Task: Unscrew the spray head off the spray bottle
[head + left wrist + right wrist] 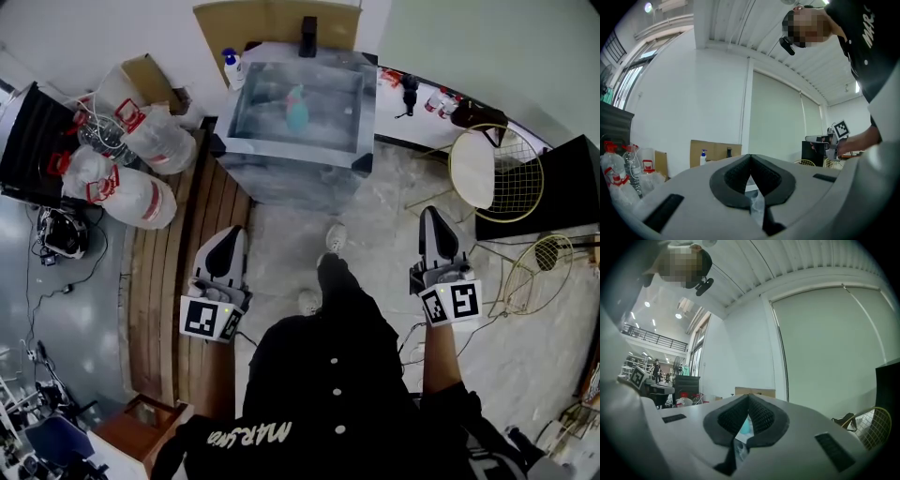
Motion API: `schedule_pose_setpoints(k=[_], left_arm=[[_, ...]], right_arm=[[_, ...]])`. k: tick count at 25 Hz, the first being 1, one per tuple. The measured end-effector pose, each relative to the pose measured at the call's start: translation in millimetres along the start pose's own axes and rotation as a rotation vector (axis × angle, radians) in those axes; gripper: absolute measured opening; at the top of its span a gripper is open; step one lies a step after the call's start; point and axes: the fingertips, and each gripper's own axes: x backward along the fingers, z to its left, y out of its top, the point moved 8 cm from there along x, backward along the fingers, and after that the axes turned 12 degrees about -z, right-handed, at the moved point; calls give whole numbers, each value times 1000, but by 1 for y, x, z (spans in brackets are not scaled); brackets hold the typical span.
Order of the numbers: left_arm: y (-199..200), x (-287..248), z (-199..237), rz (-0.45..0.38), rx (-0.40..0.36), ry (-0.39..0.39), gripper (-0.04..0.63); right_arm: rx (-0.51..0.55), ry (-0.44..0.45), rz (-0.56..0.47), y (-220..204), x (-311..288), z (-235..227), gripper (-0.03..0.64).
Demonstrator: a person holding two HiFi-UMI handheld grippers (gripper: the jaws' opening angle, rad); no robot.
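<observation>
On the shiny tabletop (349,141) in front of the person, the blue-green spray bottle (296,108) sat near the middle, and its spray head seemed to be on. Both grippers were well apart from it, held low at the person's sides and pointing toward the tabletop. The left gripper (229,242) had its jaws pressed together with nothing between them. The right gripper (430,221) was pressed together and bare too.

The step in hand looked like getting to the bottle, so none of the unscrewing was done yet. To do it well, the person would likely need to go closer, spread both grippers, and come at the bottle from two sides. One gripper should pinch the fat body low down so it does not spin. The other should pinch the ring under the spray head, not the thin trigger, and turn it. Too soft a squeeze could let the smooth bottle slip or tip.

A white pump bottle (232,67) with a blue top stood by the tabletop's far left corner. I could not tell if either bottle had anything inside. On the floor to the left lay white bags (141,192) with red handles, stuffed full, but what filled them was hidden. A brown cardboard box (150,77) stood behind them, and its inside could not be seen.
</observation>
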Motion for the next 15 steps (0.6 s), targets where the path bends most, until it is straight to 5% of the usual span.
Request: schedule_pose_setpoints(k=[15], left_arm=[[-23, -198, 91, -26, -8, 10, 15]], right_arm=[[-37, 75, -33, -48, -215, -106, 9]])
